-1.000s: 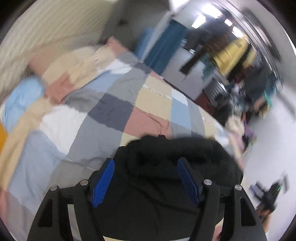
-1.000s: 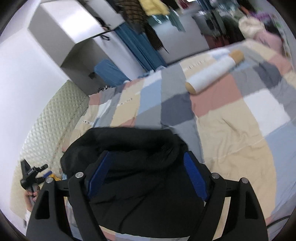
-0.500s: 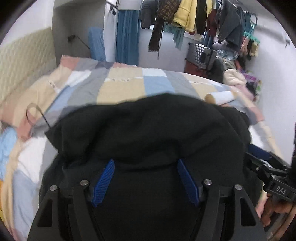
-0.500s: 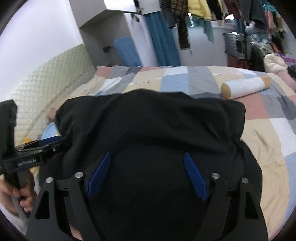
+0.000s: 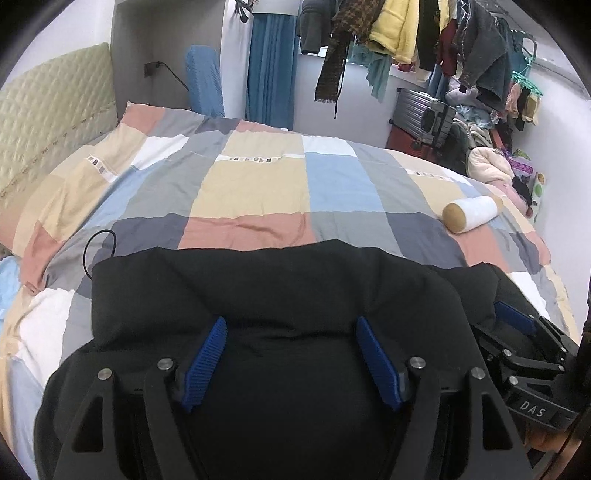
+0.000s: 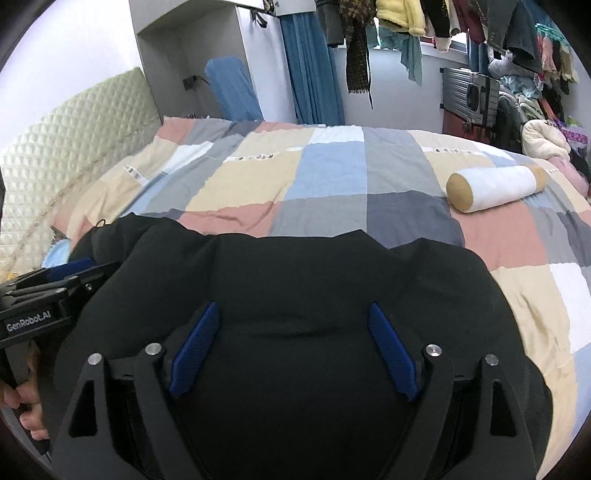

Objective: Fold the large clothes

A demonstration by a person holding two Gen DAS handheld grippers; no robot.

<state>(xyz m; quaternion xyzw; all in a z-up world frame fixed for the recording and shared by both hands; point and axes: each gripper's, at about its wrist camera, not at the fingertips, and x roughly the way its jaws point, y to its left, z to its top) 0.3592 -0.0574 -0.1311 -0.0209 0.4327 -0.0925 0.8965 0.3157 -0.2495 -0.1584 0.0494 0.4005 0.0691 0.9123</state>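
A large black garment lies bunched over both grippers at the near edge of a patchwork bed. It also fills the lower half of the right wrist view. My left gripper has its blue pads spread wide, with black cloth draped between and over them. My right gripper stands the same way, pads wide apart under the cloth. The right gripper shows at the right edge of the left wrist view. The left gripper shows at the left edge of the right wrist view.
A white bolster with tan ends lies on the right of the bed. A quilted headboard is at left. A thin black cable loops on the bedspread. Hanging clothes and a suitcase stand behind the bed.
Both grippers swung from looking sideways across the bed to facing its far side, side by side. The black garment came along, spread out wider and settled lower in front.
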